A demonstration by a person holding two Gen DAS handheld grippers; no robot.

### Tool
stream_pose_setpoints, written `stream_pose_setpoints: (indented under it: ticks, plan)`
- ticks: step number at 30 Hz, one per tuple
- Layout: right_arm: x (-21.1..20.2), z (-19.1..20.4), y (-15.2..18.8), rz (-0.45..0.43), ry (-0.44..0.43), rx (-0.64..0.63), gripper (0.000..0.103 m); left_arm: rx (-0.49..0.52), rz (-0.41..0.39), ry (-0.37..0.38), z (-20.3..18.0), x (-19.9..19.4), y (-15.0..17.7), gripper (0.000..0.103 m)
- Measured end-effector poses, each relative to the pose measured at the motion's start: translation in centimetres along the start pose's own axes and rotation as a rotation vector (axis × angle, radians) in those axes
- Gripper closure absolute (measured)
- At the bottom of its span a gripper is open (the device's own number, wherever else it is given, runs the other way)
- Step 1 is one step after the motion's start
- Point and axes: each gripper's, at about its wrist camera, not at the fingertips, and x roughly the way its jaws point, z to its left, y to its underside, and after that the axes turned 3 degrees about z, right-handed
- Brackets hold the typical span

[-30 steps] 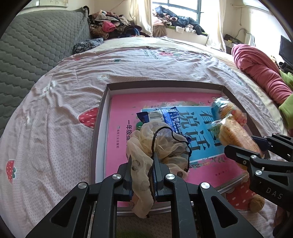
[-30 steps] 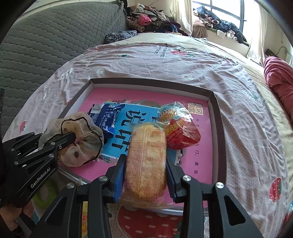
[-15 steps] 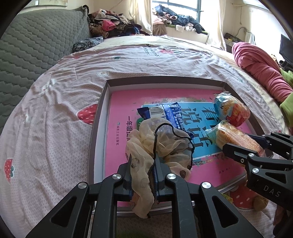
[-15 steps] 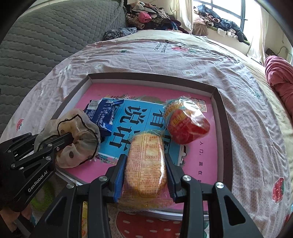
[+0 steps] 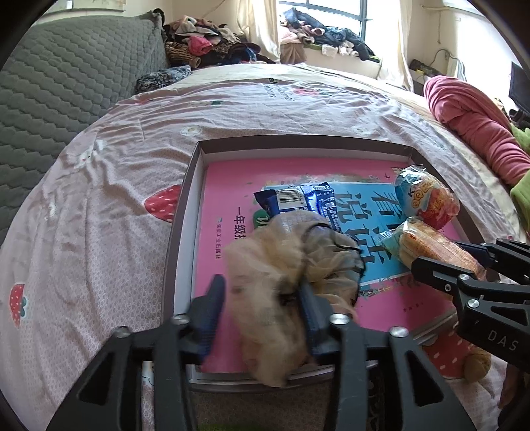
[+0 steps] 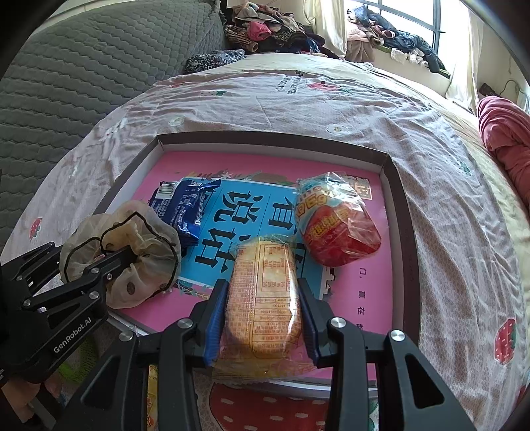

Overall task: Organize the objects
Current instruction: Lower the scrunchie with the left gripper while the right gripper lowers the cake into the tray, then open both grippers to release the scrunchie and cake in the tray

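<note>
Opening now, the left hand-held gripper frees a blurred beige mesh bag at the tray's near edge; the right hand-held gripper clamps a cracker pack beside it, far half bare.

Bed under a pale pink sheet printed with strawberries. Grey quilted headboard along its far left. Heap of clothes beyond its far corner. Window behind. Crumpled pink blanket along its right edge.
</note>
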Motion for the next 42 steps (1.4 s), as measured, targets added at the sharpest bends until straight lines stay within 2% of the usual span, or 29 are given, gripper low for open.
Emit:
stream_pose_setpoints:
  ticks: [7, 12, 16, 22, 33, 42]
  plan:
    - [0.1, -0.1, 0.2, 0.009, 0.008, 0.004, 0.059, 0.000, 0.007, -0.008, 0.1, 0.0, 0.0, 0.043]
    - [-0.2, -0.3, 0.3, 0.007, 0.013, 0.011, 0.051, 0.000, 0.004, -0.018, 0.2, -0.3, 0.1, 0.034]
    - [-0.7, -0.3, 0.2, 0.000, 0.015, 0.012, 0.051, 0.001, 0.007, -0.019, 0.2, -0.4, 0.2, 0.029]
    - [-1.3, -0.2, 0.3, -0.003, 0.022, 0.012, 0.042, -0.003, 0.009, -0.026, 0.3, -0.8, 0.2, 0.026]
    - [-3.1, -0.1, 0.3, -0.021, 0.022, 0.012, 0.041, -0.016, -0.018, -0.006, 0.7, -2.8, -0.3, 0.022]
    - [-5.1, 0.0, 0.1, -0.040, 0.028, 0.015, 0.041, -0.027, -0.054, -0.027, 1.2, -5.2, -1.1, 0.021]
